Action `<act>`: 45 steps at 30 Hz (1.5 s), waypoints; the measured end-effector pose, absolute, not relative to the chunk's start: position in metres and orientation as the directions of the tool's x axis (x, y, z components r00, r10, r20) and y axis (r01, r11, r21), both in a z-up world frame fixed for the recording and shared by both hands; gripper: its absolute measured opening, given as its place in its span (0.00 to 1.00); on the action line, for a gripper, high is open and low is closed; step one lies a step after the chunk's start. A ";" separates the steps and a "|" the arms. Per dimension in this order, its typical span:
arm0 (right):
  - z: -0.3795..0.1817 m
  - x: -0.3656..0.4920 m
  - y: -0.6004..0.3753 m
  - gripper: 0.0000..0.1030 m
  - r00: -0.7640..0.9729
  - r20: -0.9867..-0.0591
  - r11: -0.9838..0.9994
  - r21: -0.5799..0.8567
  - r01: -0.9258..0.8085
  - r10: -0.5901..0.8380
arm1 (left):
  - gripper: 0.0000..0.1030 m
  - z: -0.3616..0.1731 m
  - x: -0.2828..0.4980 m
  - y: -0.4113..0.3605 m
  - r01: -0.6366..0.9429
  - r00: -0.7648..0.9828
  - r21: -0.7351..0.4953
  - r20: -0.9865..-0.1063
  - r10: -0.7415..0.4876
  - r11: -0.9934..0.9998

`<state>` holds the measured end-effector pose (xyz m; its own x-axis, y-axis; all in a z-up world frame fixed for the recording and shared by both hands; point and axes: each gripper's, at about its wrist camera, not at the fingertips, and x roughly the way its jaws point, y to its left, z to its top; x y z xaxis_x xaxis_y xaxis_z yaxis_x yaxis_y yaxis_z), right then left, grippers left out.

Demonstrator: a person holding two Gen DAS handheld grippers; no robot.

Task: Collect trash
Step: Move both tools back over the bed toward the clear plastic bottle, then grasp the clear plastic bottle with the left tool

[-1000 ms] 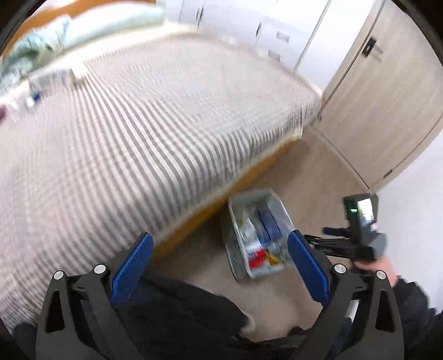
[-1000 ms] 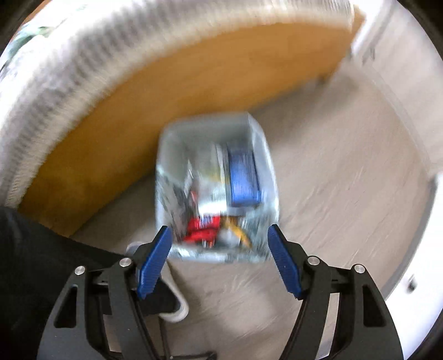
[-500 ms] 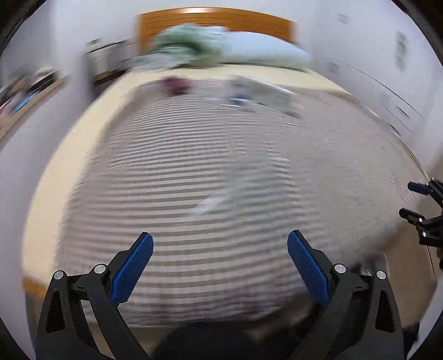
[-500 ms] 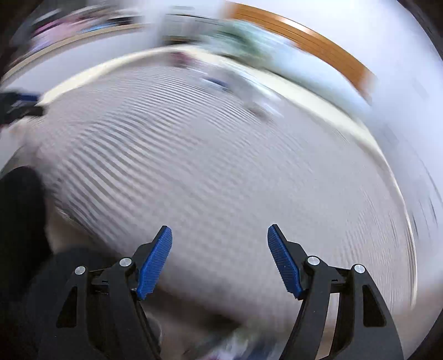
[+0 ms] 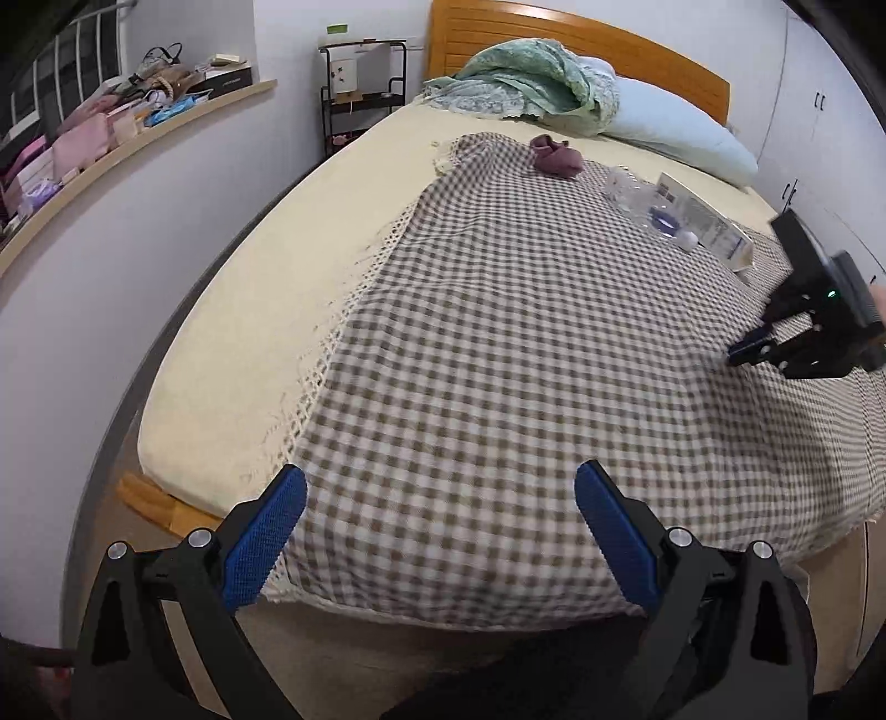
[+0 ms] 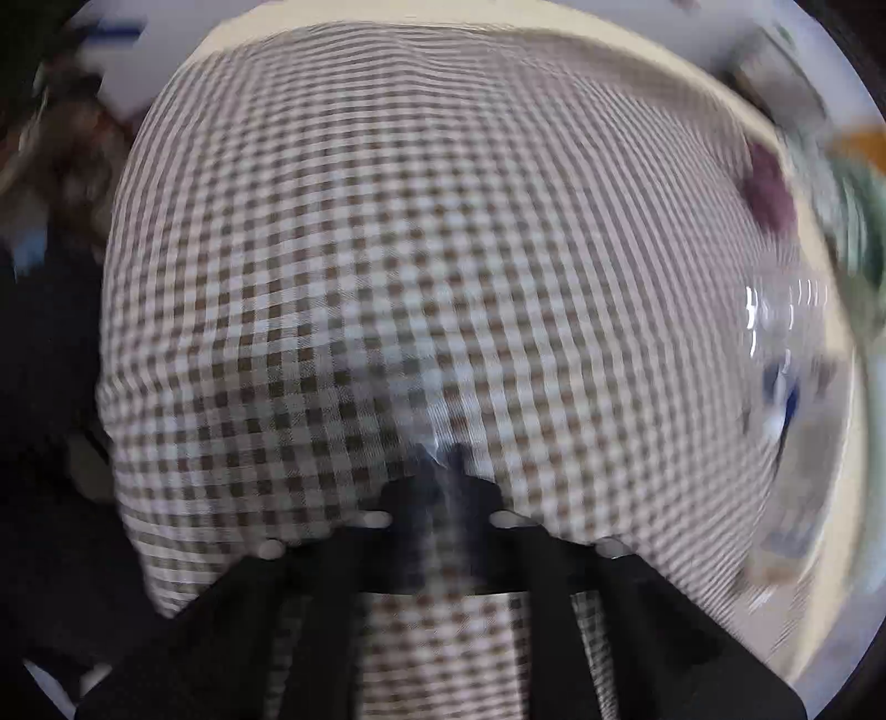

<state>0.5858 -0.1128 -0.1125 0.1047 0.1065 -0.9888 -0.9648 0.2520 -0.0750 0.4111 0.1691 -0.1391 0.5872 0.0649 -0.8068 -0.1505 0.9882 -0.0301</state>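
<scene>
A curved wooden wall shelf [image 5: 166, 130] crowded with pink and blue clutter runs along the left wall, ending short of a black metal rack [image 5: 362, 94] that stands beside the orange wooden headboard [image 5: 581, 41]. The bed [image 5: 249, 310] fills the middle of the left wrist view, its pale yellow sheet bare along the left side and a brown-and-white checked blanket [image 5: 498, 332] spread over the rest. In the foreground the left gripper [image 5: 437, 531] hovers above the blanket's near edge, its blue-padded fingers [image 5: 266, 537] wide apart with nothing between them.

Toward the head of the bed, a crumpled green lace cover [image 5: 531, 77] lies heaped against a pale blue pillow [image 5: 675, 138]. A small maroon cloth [image 5: 556, 158] sits on the blanket in front of them. To its right lies the trash: a crushed clear plastic bottle [image 5: 653, 213] with a blue label, touching a flat white carton [image 5: 706, 219] on the blanket's far right part.

At the right edge, the right gripper [image 5: 747, 346] points down at the blanket, near the carton but apart from it. Its fingers have just been closing and now stand together; the blurred right wrist view shows a thin, pale crinkled scrap at their tips, too unclear to identify or to tell whether it is gripped.
</scene>
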 end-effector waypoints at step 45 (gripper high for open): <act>-0.143 0.576 -0.372 0.00 0.673 -0.740 0.999 0.034 0.026 0.008 | 0.55 -0.190 0.922 -0.076 0.122 0.502 -0.045 -0.859 -0.100 0.992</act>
<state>0.5755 -0.3720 -0.1428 0.6728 0.0076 -0.7398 0.0258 0.9991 0.0338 0.9225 -0.0755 -0.1903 0.5024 -0.1004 -0.8588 0.1219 0.9915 -0.0447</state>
